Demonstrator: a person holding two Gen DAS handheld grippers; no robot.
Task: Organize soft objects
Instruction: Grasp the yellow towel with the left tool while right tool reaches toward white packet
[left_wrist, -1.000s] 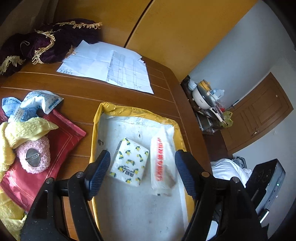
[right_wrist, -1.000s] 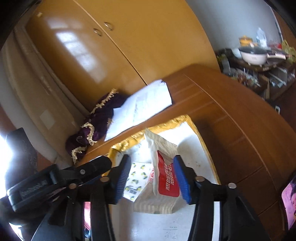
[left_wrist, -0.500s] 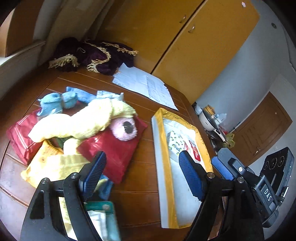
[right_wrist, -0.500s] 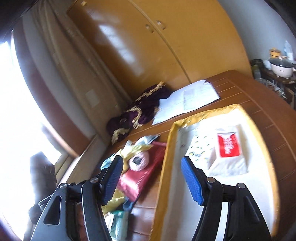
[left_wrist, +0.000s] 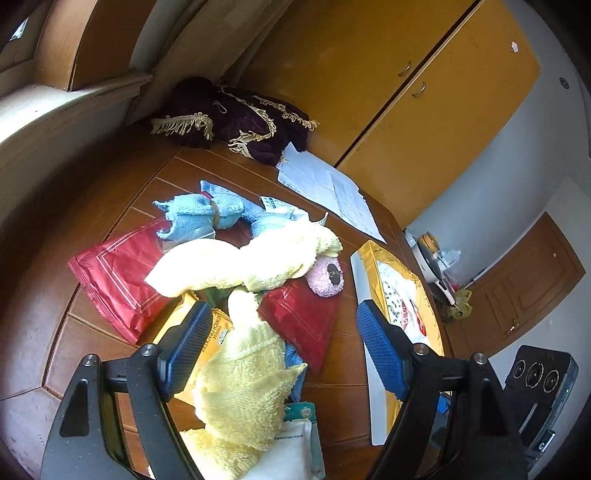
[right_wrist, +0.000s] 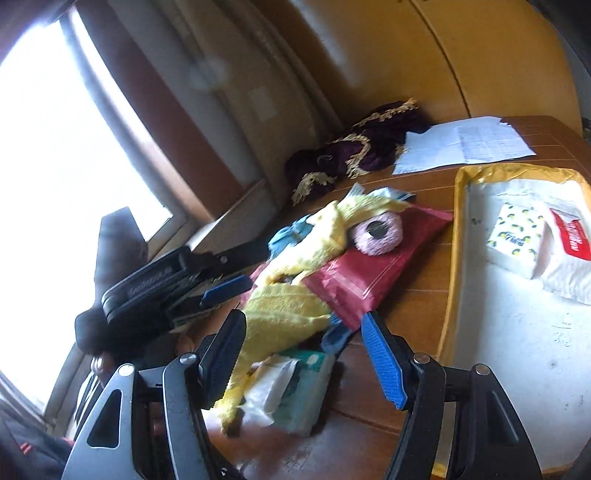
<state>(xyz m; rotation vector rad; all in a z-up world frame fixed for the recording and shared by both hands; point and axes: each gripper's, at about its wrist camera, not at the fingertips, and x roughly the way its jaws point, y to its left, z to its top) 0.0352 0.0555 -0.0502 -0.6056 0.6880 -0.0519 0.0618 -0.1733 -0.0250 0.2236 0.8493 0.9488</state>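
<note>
A heap of soft things lies on the wooden table: a yellow towel (left_wrist: 236, 266) (right_wrist: 288, 306), a blue towel (left_wrist: 195, 218), a pink fluffy ball (left_wrist: 327, 277) (right_wrist: 376, 232) and red packets (left_wrist: 118, 273) (right_wrist: 373, 269). My left gripper (left_wrist: 282, 350) hangs open over the towel's near end. My right gripper (right_wrist: 304, 362) is open above the near edge of the heap, over a wipes pack (right_wrist: 295, 391). To the right, the yellow-rimmed tray (left_wrist: 373, 254) (right_wrist: 452, 280) holds a lemon-print tissue pack (right_wrist: 517, 236) and a red-label tissue pack (right_wrist: 569, 251).
A purple fringed cloth (left_wrist: 236, 118) (right_wrist: 354, 155) and white papers (left_wrist: 325, 184) (right_wrist: 461, 144) lie at the back of the table. The left gripper's black body (right_wrist: 147, 280) sits left of the heap. A window sill runs along the left.
Both grippers have drawn back from the tray and swung left over the heap. The red-label tissue pack, earlier between the right fingers, now lies in the tray.
</note>
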